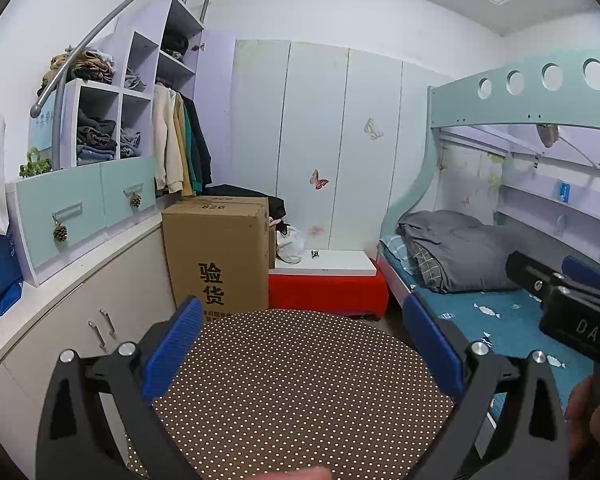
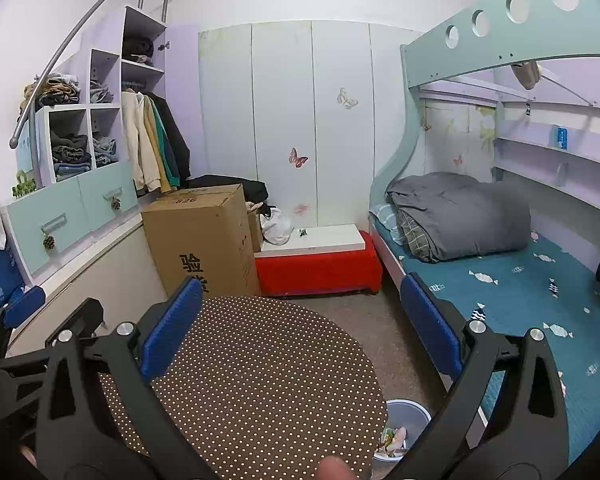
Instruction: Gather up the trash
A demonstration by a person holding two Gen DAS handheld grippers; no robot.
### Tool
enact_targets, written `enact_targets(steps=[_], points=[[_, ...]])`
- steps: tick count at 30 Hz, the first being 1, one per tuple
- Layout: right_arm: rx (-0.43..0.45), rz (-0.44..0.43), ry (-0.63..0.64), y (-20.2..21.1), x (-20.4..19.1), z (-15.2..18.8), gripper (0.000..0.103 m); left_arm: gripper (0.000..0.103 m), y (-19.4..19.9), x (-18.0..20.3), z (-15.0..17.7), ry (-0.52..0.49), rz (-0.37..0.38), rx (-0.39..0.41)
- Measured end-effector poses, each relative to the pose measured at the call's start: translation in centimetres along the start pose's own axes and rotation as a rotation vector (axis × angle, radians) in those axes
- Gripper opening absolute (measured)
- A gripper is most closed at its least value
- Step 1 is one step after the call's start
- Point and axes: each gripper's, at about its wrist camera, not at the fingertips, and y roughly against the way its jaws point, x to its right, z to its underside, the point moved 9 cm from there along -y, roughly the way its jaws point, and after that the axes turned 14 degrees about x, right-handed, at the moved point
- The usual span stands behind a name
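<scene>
- You face a white wardrobe [image 2: 284, 120] with butterfly stickers on the far wall.
- To your left stands a stepped shelf unit [image 1: 112, 112] holding folded clothes, with coats [image 1: 180, 140] hanging beside it.
- A cardboard box [image 2: 200, 240] sits on the floor just beside a red bench [image 2: 320, 268].
- To your right is a bunk bed [image 2: 500, 272] with a teal sheet and a grey duvet [image 2: 460, 216].
- Below you is a round dotted desk [image 2: 260, 380]; the floor [image 2: 380, 320] is brown carpet.

Upright bin [image 2: 404, 420], trash [image 2: 392, 438] inside
</scene>
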Motion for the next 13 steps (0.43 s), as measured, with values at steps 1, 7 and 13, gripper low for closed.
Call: enact_targets(steps=[1, 7, 13], points=[[0.0, 0.0, -0.001, -0.01, -0.02, 0.01, 0.097, 0.098, -0.04, 0.01, 0.04, 0.001, 0.001, -0.001], [-0.004, -0.001, -0.001, 0.0, -0.21, -0.02, 0.097, 0.098, -0.23, -0.07, -0.02, 0.004, 0.005, -0.002], [-0.008, -0.006, -0.002, -0.2, -0.36, 0.16, 0.097, 0.098, -0.47, -0.22, 0.2, -0.003, -0.006, -0.009]])
